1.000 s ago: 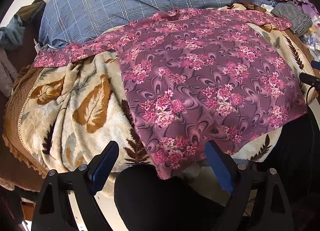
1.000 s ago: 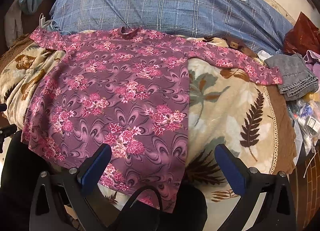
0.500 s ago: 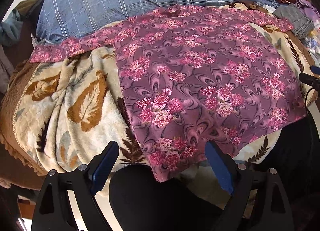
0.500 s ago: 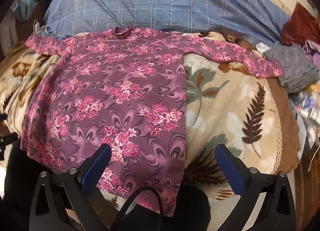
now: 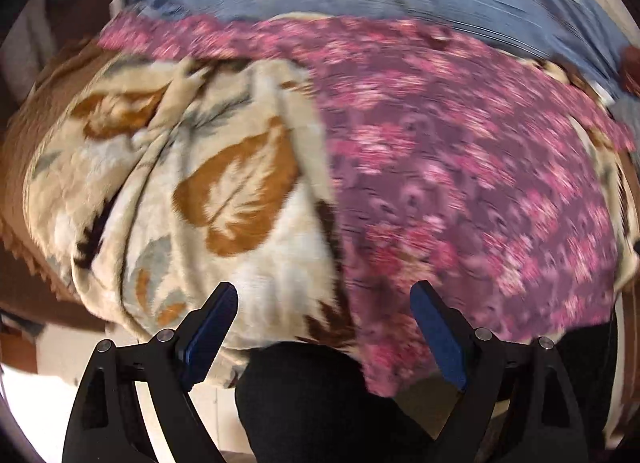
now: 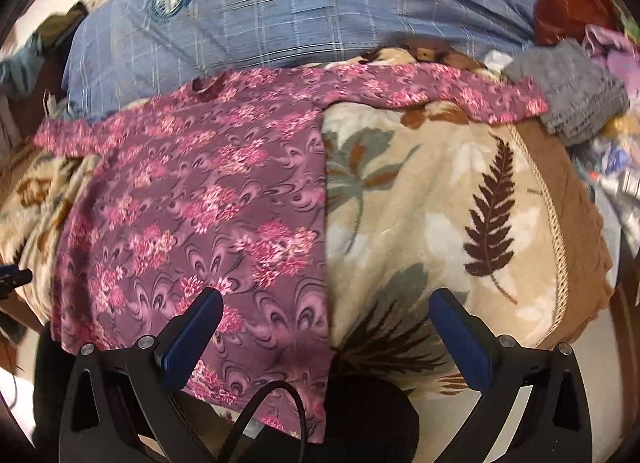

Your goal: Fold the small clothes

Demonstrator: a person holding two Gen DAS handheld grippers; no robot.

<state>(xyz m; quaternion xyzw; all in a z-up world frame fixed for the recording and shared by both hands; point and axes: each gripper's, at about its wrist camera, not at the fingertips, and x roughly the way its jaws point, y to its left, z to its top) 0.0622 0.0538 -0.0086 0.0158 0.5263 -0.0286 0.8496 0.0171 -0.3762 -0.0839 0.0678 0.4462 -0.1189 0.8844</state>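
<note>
A purple floral top (image 6: 200,199) is laid flat and front-up on a leaf-patterned blanket (image 6: 440,199) covering the bed, its neckline toward a blue checked pillow (image 6: 304,11) and its hem hanging over the near edge of the blanket. Both sleeves are spread outward from the top; the right sleeve (image 6: 460,97) reaches almost to a grey folded cloth (image 6: 580,99). No fold is seen in the top yet, so the opening step is judged to be in hand. The left gripper (image 5: 324,327) is held above the top's left hem side, fingers apart and empty; the view is blurred. The right gripper (image 6: 326,329) is held over the top's right hem edge, fingers likewise apart and empty. A sleeve or side edge is probably to be gripped next and carried across the top's middle
</note>
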